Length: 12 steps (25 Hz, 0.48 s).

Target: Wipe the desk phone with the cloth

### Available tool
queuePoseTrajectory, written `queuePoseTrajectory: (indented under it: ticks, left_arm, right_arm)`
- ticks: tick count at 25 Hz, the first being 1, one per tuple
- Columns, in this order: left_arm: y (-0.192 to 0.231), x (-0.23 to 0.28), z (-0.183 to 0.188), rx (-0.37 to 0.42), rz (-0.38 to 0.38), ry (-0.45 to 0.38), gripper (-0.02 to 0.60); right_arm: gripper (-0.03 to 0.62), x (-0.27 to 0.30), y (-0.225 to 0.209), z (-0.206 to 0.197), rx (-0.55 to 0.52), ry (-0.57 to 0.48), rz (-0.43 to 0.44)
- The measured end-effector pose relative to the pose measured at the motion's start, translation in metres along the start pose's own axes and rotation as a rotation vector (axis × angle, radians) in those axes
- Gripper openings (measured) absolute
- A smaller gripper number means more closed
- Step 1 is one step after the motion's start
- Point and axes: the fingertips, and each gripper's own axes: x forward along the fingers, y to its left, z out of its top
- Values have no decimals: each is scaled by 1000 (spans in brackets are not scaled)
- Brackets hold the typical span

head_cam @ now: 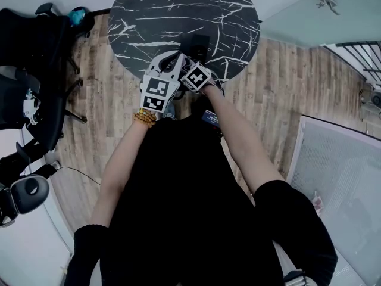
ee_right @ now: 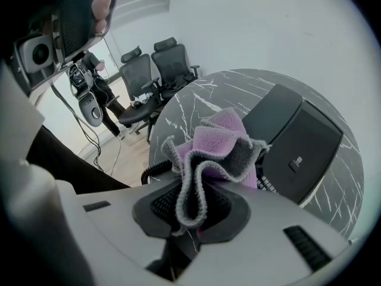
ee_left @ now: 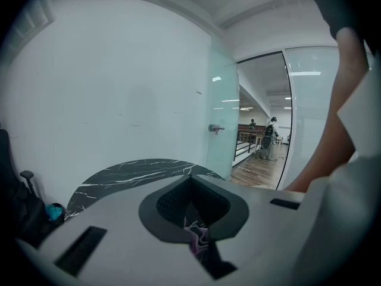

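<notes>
Where the right claw [ee_right: 193,206] bites: clamped on the cloth [ee_right: 217,151], a purple and grey bunch that ruffles up out of the pads.
Left claw [ee_left: 191,190]: tips drawn together, and a purple scrap of cloth [ee_left: 196,238] sits pinched low between the pads.
Claws together: in the head view the two marker cubes sit side by side over the worktop's near rim, at 6 o'clock of the round top.
Desk phone [ee_right: 297,148]: black, lying on the worktop at 2 o'clock of the right claw, just beyond the cloth; I cannot tell whether cloth and phone touch.
Phone from above: the desk phone [head_cam: 198,44] shows at 12 o'clock of the claws, near the rim.
Coiled cord [ee_right: 152,168]: black, curling at 10 o'clock of the right claw.
Worktop [head_cam: 155,16]: round, black marble with white veins.
Office chairs [ee_right: 161,70]: two, black mesh, beyond the worktop at 11 o'clock in the right gripper view.
Glass door [ee_left: 223,118]: frosted, at 1 o'clock in the left gripper view.
Floor [head_cam: 101,118]: wood planks.
</notes>
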Motion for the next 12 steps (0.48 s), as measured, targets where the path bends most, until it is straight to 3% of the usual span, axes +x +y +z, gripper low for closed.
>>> queuePoseTrajectory:
  ticks: [5,9,12]
  left_arm:
    - [3,0,-1,-13,1,0,12]
    - [10,0,-1,-23,11,-5,12]
    - [14,2,-1,-33,16,-9,12]
  right_arm:
    - [55,0,1,0,26,6,53]
    - [55,-12,7,9,-45,20,186]
    - [55,-31,0,28,-102,-16,241]
